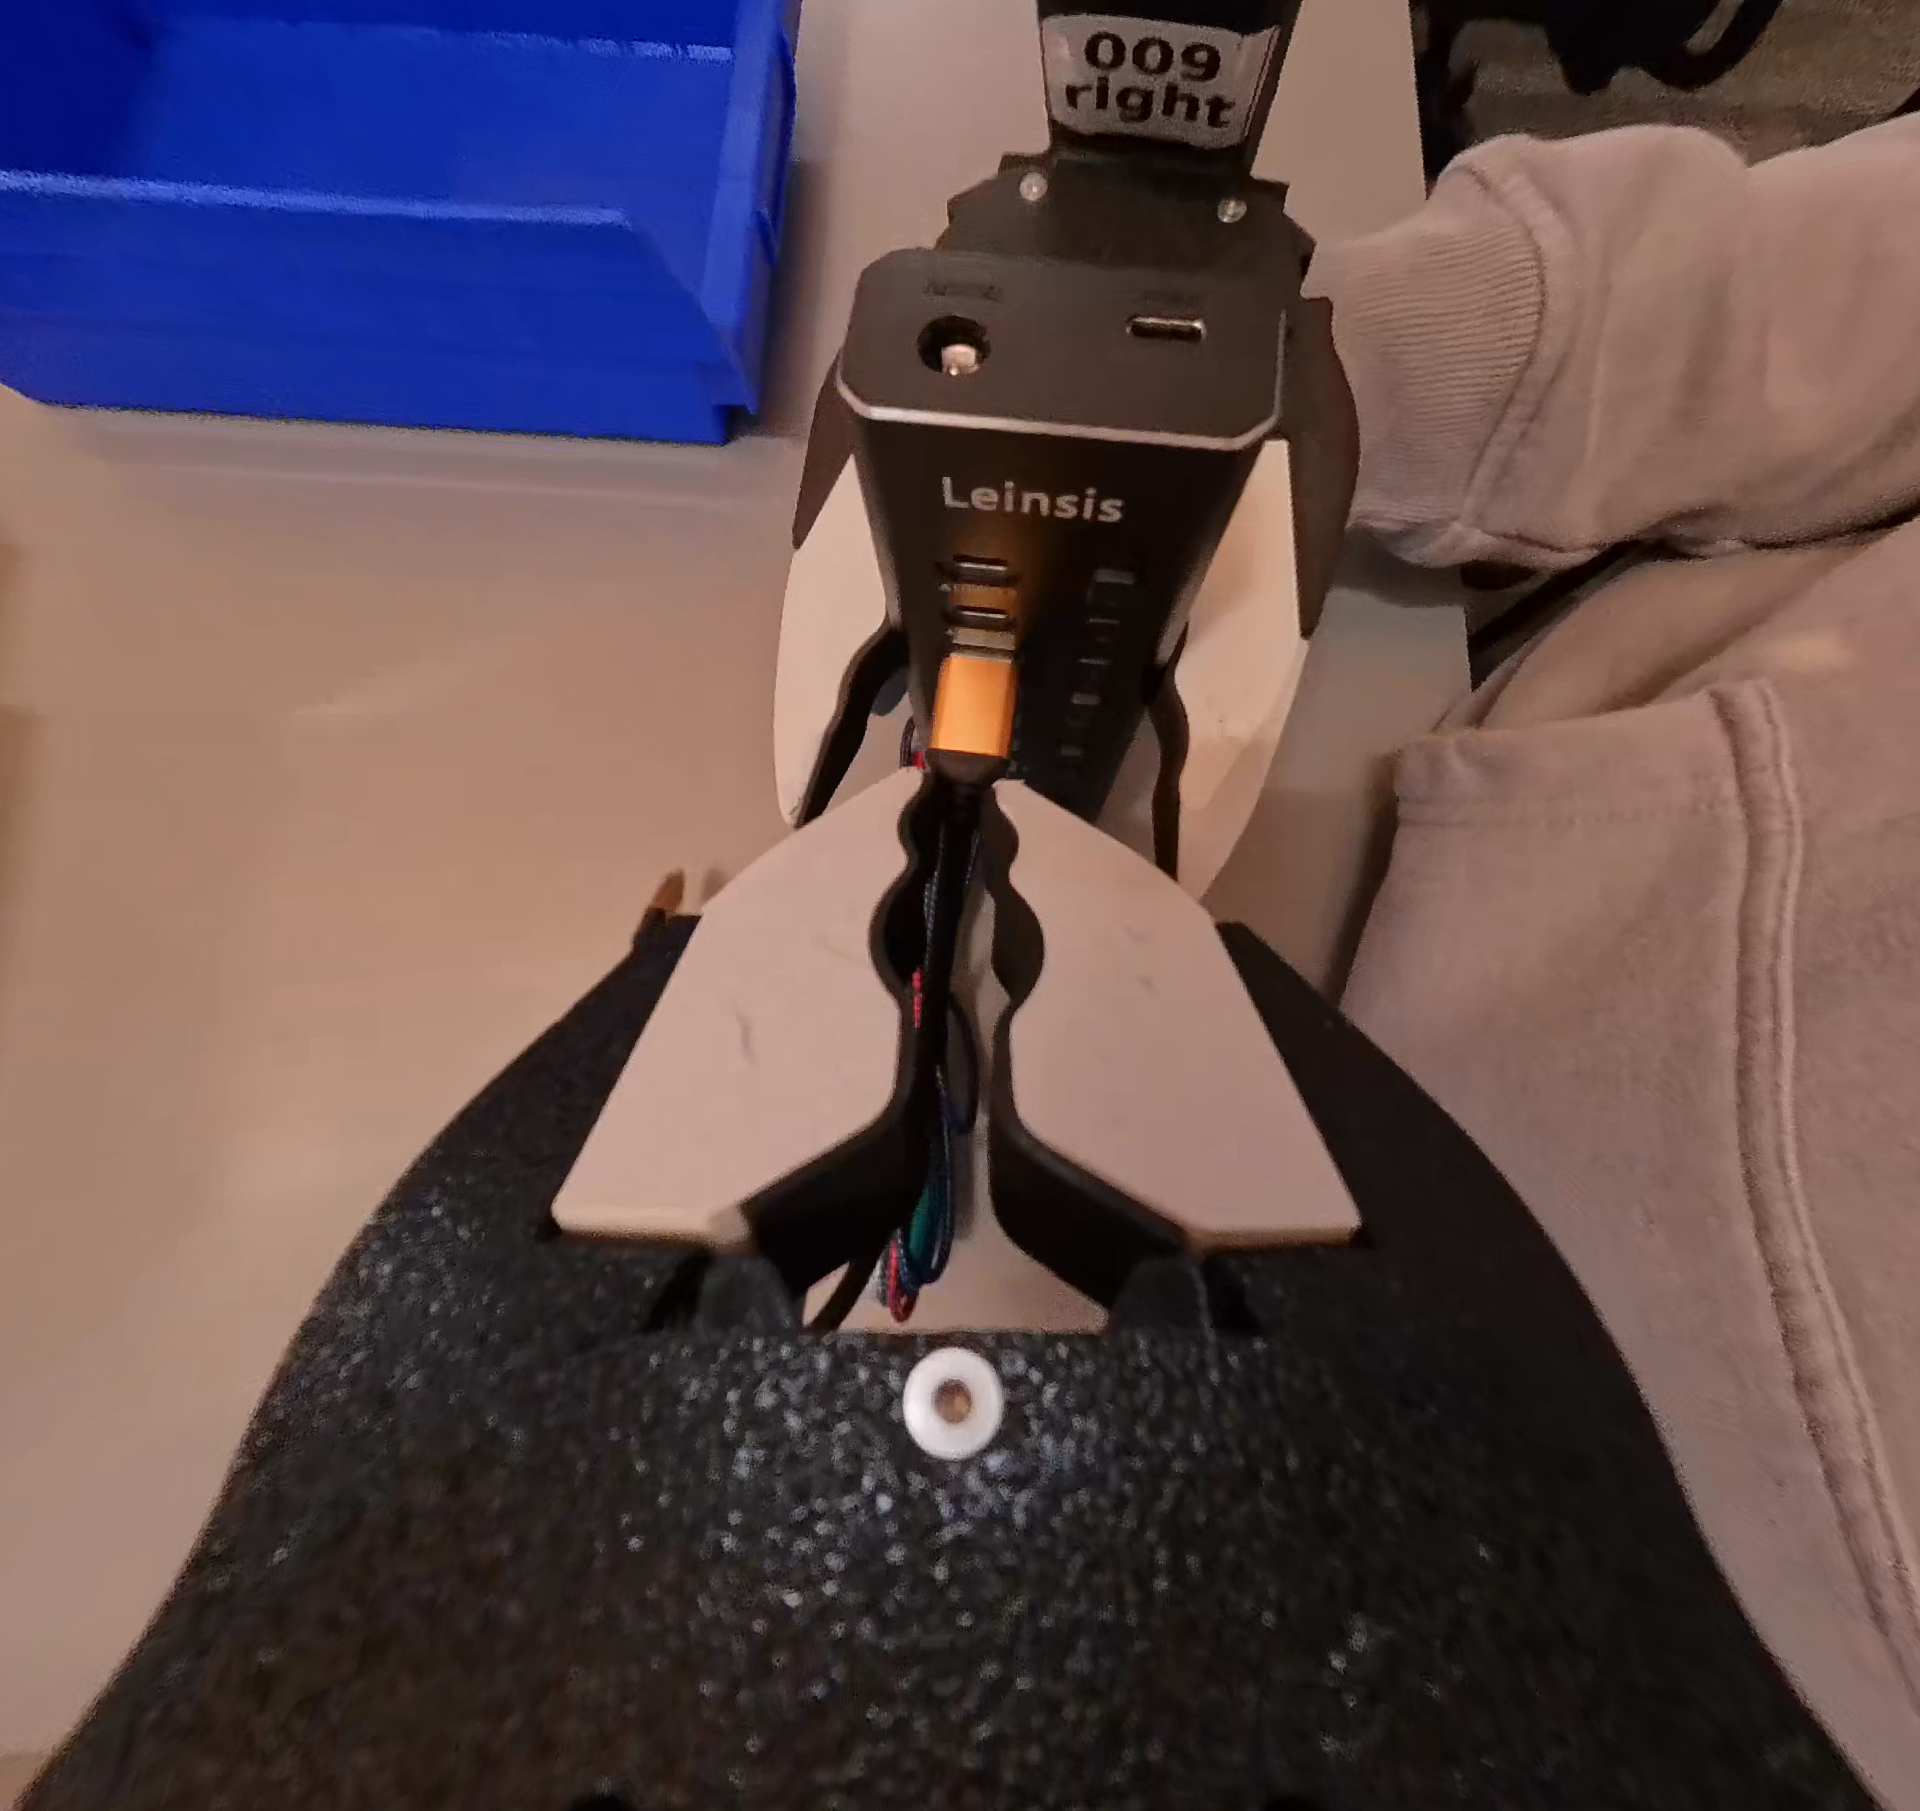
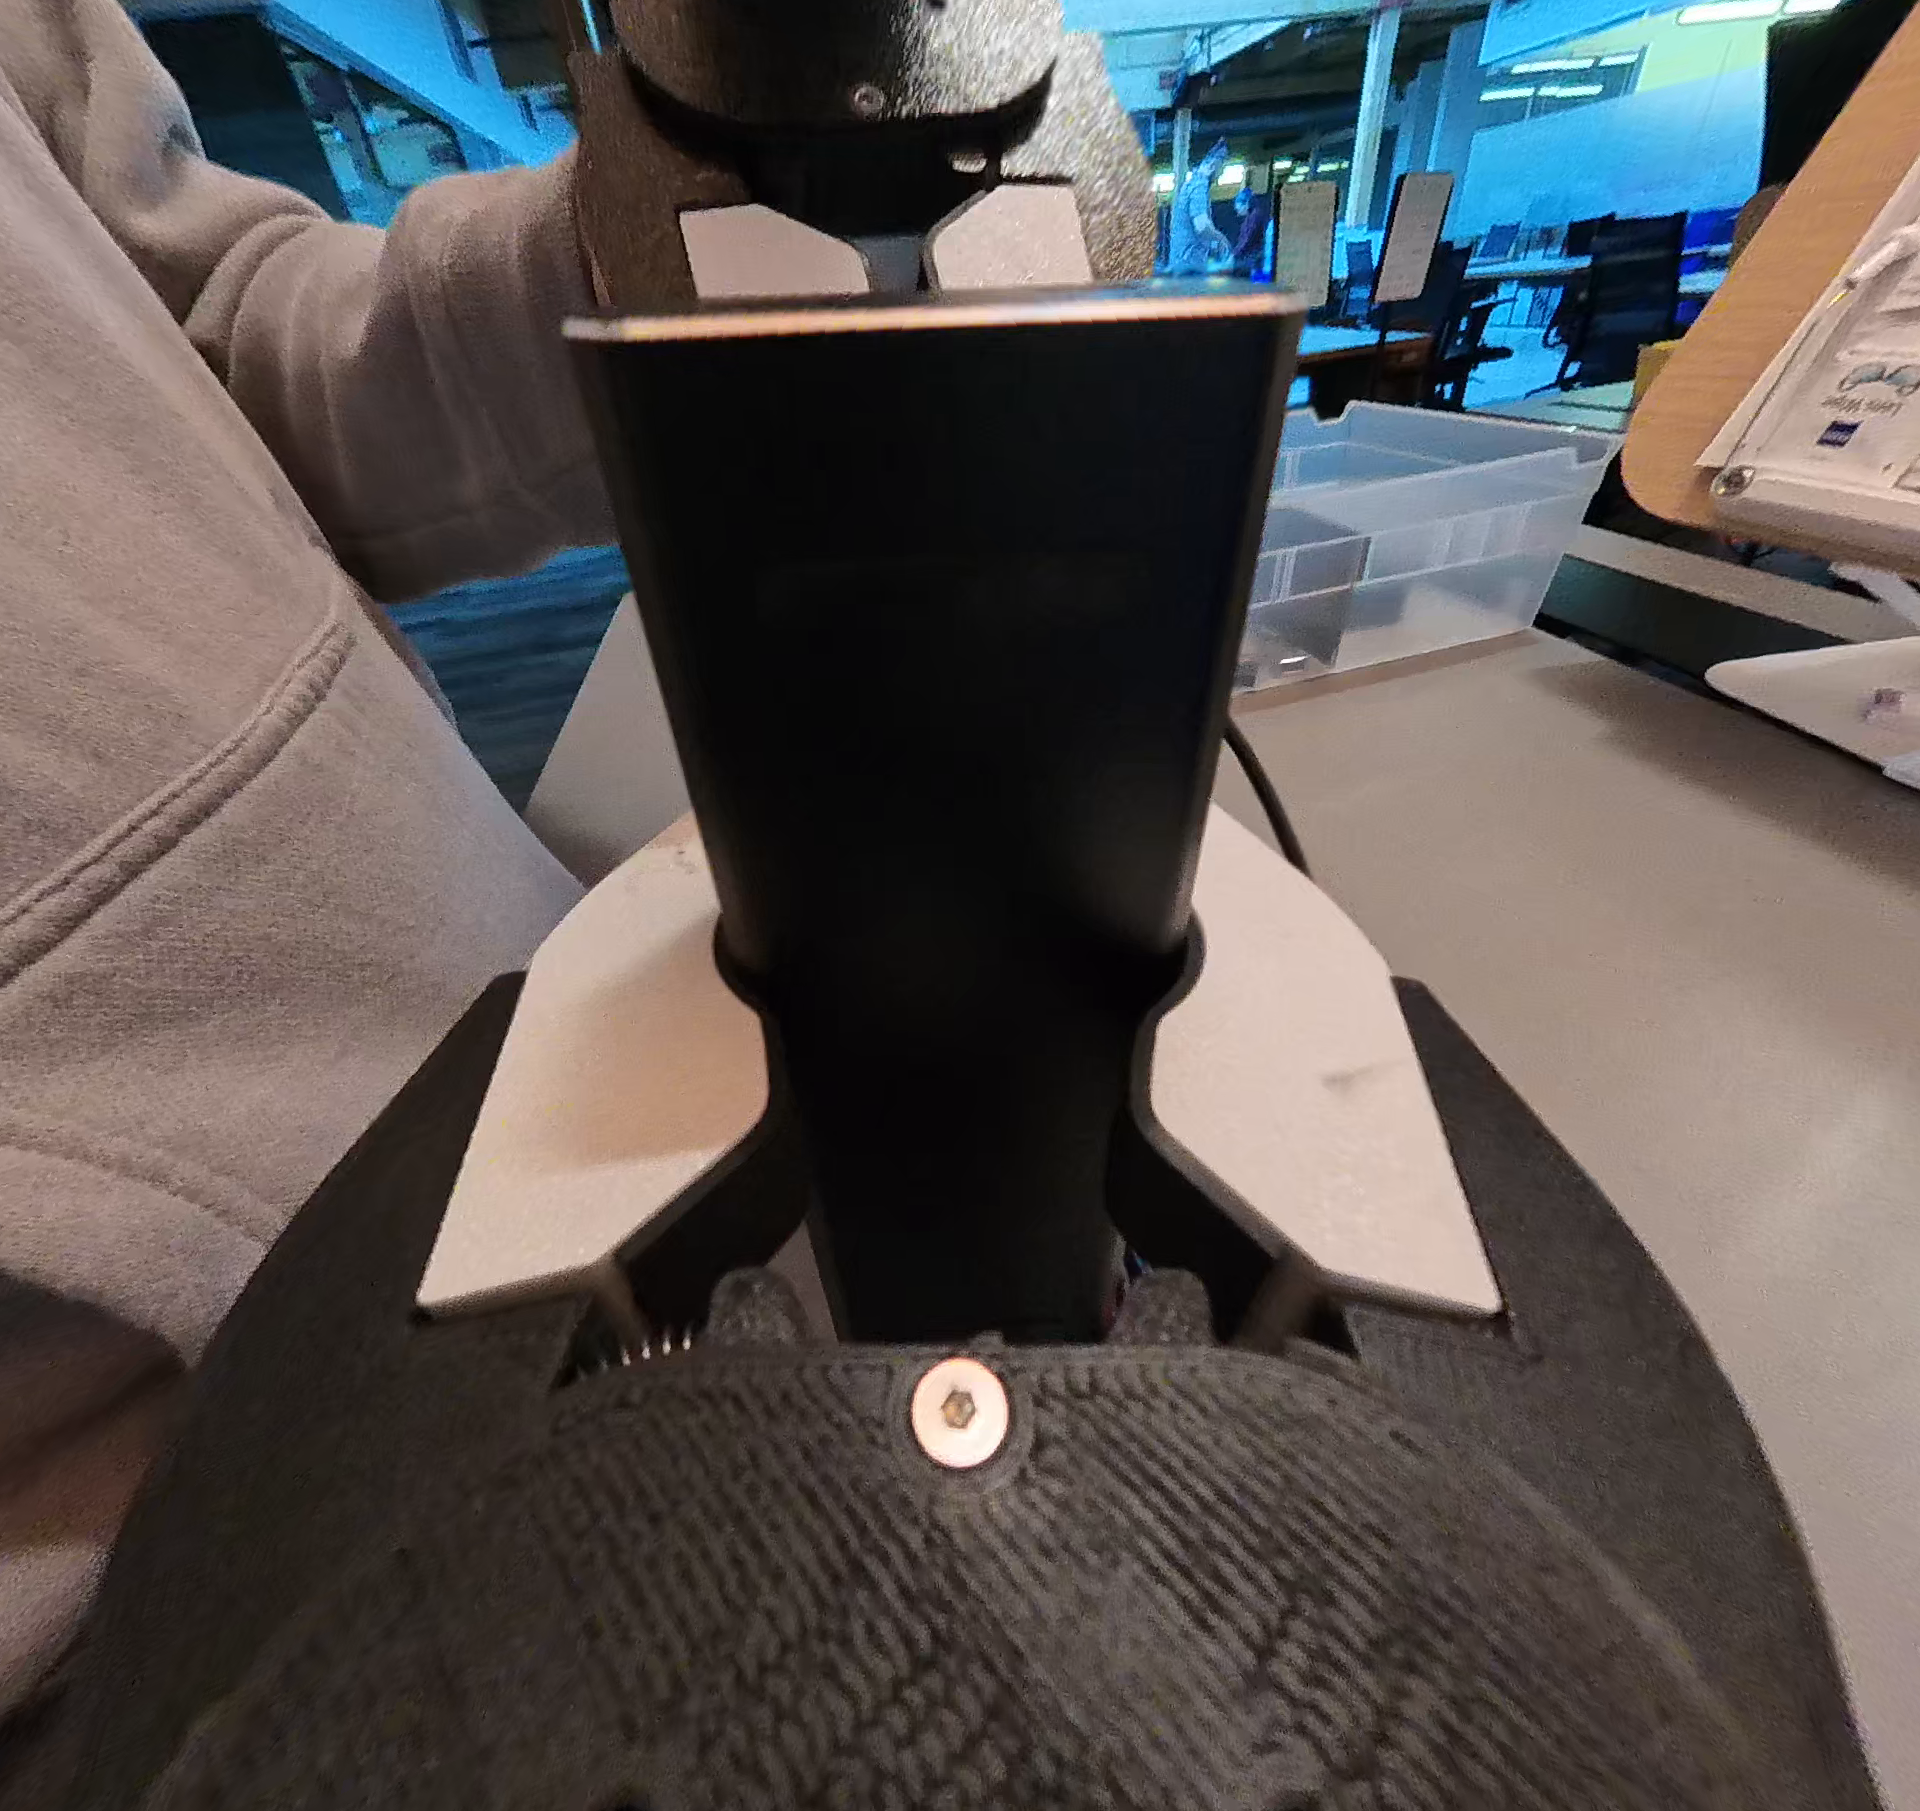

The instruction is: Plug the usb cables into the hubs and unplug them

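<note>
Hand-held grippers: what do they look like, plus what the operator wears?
Both match: the left hand-held gripper and right hand-held gripper have speckled, textured black printed bodies, pale flat finger plates with wavy black inner edges, and a central screw in a white washer. The right one carries a white label sticker. Operator wears a beige sweatshirt.

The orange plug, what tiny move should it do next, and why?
Probably a short straight push into the hub. The orange plug sits at a port on its face, the left gripper pinches the cable just behind it, and the right gripper clamps the hub.
</note>
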The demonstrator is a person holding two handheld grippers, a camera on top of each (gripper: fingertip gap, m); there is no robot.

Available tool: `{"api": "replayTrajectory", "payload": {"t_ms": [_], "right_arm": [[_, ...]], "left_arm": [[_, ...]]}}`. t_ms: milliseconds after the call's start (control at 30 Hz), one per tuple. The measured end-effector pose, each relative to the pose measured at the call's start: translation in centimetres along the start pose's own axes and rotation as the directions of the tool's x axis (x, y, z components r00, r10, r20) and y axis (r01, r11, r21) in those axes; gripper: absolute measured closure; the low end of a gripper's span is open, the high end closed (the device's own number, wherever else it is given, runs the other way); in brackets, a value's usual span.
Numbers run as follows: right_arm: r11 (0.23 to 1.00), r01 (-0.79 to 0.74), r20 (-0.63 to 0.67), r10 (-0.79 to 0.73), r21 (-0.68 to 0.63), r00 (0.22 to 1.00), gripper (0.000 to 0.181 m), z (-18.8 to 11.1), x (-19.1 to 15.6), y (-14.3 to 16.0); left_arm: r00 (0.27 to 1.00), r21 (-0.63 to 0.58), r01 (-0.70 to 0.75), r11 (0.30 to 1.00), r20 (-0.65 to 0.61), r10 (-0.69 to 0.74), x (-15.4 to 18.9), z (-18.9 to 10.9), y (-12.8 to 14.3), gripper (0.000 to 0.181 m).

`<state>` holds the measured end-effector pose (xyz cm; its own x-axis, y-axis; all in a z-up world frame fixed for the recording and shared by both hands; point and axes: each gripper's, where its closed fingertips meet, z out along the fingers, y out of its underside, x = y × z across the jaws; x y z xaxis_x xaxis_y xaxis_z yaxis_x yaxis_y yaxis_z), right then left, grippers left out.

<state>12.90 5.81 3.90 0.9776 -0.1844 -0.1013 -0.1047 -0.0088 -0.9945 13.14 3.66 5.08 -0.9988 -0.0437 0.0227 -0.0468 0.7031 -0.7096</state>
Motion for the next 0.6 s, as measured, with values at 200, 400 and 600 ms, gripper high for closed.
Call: {"api": "replayTrajectory", "payload": {"t_ms": [200, 400, 600], "right_arm": [[0.992, 0.045, -0.062, -0.038, 0.117, 0.997, 0.108, -1.0, 0.4, -3.3], [0.973, 0.188, -0.209, -0.158, 0.133, 0.965, 0.107, -5.2, 3.3, -10.4], [0.956, 0.282, -0.536, -0.2, 0.075, 0.82, 0.108, -12.1, 9.9, -18.2]], "left_arm": [[0.959, 0.201, 0.014, 0.979, 0.273, -0.07, -3.8, -6.1, -2.4, 0.149], [0.859, 0.383, 0.106, 0.918, 0.43, -0.278, -7.8, -13.2, 0.5, 0.144], [0.874, 0.287, 0.272, 0.918, 0.325, -0.361, -6.0, -9.3, 6.6, 0.14]]}}
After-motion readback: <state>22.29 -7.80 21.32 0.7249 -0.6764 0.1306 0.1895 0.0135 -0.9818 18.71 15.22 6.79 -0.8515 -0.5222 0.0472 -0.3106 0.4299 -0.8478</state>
